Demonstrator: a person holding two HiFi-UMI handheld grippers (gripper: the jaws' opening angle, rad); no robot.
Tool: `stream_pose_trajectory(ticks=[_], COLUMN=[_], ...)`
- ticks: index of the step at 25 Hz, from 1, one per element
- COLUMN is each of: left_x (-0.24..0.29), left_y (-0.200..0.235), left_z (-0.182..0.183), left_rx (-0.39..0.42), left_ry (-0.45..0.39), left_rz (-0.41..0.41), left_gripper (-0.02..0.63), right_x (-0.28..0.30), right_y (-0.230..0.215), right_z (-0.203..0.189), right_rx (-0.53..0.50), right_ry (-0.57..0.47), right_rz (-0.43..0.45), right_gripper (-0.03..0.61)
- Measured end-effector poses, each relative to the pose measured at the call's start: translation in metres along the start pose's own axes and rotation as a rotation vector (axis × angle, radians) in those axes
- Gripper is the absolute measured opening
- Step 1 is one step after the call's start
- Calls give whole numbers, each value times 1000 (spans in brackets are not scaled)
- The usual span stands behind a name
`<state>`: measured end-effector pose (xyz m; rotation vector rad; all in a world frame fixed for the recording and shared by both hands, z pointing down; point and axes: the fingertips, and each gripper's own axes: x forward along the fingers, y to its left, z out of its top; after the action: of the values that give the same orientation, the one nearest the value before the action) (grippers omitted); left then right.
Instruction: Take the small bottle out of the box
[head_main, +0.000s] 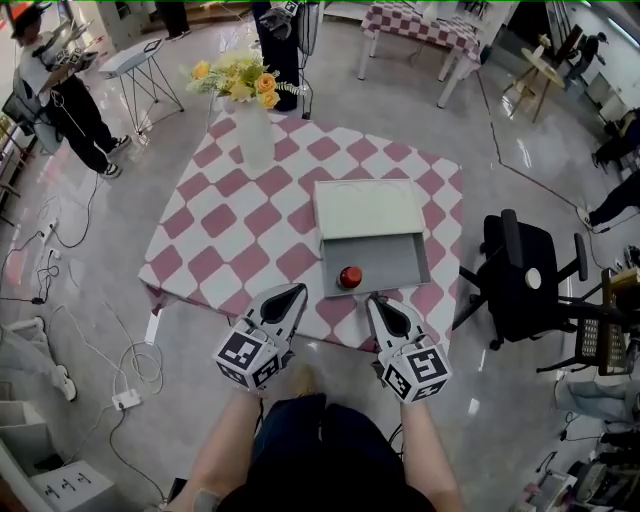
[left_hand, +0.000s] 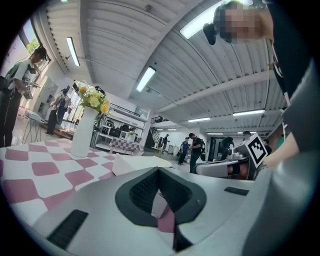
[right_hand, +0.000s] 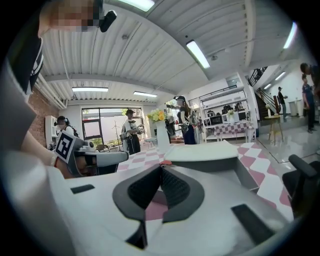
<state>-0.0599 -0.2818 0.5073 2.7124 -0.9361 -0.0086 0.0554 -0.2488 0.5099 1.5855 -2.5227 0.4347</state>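
A small bottle with a red cap (head_main: 349, 277) stands at the near left of an open grey box (head_main: 420, 262), whose pale lid (head_main: 368, 208) lies folded back behind it. The box sits on a pink-and-white checkered table (head_main: 215, 250). My left gripper (head_main: 295, 290) hovers at the table's near edge, left of the bottle, with its jaws shut and empty (left_hand: 159, 171). My right gripper (head_main: 374, 299) is just in front of the box, slightly right of the bottle, also shut and empty (right_hand: 161, 167). In the right gripper view the box (right_hand: 205, 152) rises right behind the fingertips, and a sliver of red shows there.
A white vase of yellow flowers (head_main: 255, 135) stands at the table's far left. A black office chair (head_main: 525, 270) is close to the table's right side. Cables and a power strip (head_main: 126, 399) lie on the floor at left. A person (head_main: 70, 100) stands far left.
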Motion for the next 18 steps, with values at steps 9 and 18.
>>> stream_pose_trajectory(ticks=[9, 18], left_x=[21, 31], left_y=[7, 18], left_z=[-9, -24], left_rx=[-11, -27], left_ry=[21, 54], left_rz=[-43, -25], left_gripper=[2, 2], right_x=[19, 41], right_y=[-2, -14], right_z=[-6, -11], right_rx=[-45, -76], right_ry=[27, 63], right_rz=[-10, -1], right_gripper=[89, 178])
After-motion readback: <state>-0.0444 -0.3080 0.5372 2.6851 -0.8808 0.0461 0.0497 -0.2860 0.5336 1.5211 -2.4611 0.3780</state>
